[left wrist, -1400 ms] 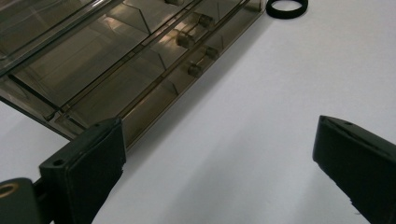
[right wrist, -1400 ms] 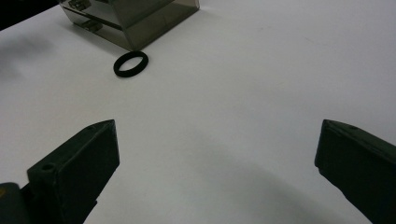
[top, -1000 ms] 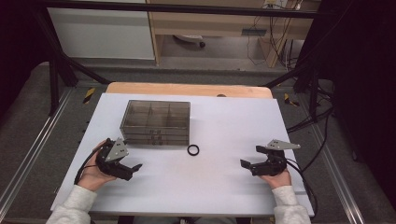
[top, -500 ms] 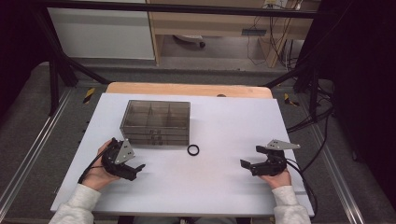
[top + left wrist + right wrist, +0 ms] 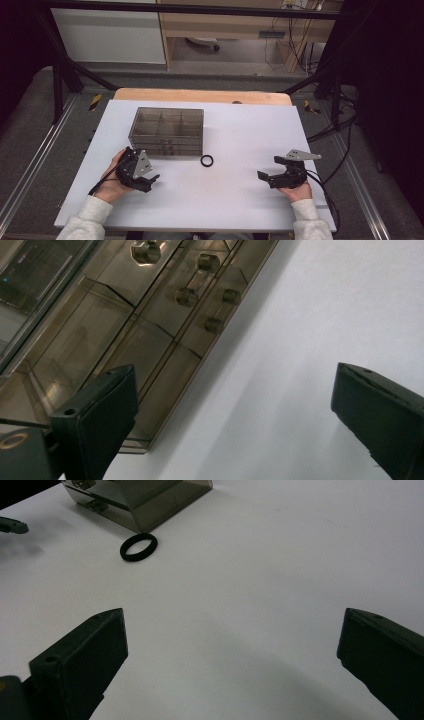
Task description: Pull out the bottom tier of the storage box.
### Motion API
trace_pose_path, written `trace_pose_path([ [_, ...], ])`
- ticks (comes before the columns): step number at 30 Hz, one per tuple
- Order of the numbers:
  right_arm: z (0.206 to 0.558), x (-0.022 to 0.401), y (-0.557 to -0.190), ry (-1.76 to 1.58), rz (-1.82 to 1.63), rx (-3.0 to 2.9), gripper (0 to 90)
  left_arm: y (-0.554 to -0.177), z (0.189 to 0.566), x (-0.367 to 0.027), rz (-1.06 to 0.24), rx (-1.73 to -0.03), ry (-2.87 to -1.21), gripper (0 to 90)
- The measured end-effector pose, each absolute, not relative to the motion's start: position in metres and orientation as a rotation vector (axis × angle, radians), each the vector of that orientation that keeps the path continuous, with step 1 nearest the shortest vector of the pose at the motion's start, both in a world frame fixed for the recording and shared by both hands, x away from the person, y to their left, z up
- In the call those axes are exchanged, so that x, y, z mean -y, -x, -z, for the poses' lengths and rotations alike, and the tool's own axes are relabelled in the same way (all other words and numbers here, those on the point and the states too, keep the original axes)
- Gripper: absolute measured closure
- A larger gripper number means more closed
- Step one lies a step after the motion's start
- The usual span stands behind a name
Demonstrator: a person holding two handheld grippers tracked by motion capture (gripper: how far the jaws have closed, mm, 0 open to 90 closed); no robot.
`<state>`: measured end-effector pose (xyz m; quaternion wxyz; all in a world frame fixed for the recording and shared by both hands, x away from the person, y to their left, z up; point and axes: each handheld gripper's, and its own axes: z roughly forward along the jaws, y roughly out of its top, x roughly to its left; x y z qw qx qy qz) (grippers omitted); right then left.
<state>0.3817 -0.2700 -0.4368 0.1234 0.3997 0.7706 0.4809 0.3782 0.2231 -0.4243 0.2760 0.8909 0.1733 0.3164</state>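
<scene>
Spread across most of the high view: a white table (image 5: 240, 200), bare but for a few things, with a wooden strip along its far edge. Toward the far left, a smoky see-through organiser box (image 5: 167, 131) with dividers inside and small drawers on its near face, knobs turned toward the person — probably set that way so the drawers can be pulled from the seated side. Seen close in the left gripper view too, box (image 5: 125, 320) slanting across the frame, knobs plain, compartments apparently empty.

Low on the left, the left gripper (image 5: 150, 181), held in a hand just off the box's near left corner, tilted with its grey plate up, jaws wide apart and gripping nothing; aimed along the drawer front, likely readying for a knob. Same wide gap at the left gripper (image 5: 235, 430) in its own view.

Low on the right, the right gripper (image 5: 264, 175), well apart from everything, jaws spread and empty, pointing left across the table. Resting there, by the look of it — waiting its turn.

Smallest: a black ring (image 5: 206, 160), lying flat on the table just beside the box's near right corner, untouched, between the two grippers. Ring (image 5: 138, 547) straight ahead of the right gripper (image 5: 232, 665), probably the piece to be stowed in a drawer.
</scene>
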Motion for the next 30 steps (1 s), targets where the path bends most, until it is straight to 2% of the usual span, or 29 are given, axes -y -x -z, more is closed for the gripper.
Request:
trace_pose_path([
  [12, 0.437, 0.270, -0.382, -1.166, -1.403, -2.248, 0.3, -0.380, 0.431, -0.212, -0.939, -0.415, -2.429, 6.6],
  [30, 0.437, 0.270, -0.382, -1.165, -1.402, -2.248, 0.3, -0.378, 0.441, -0.200, -1.108, -0.299, -2.442, 13.7],
])
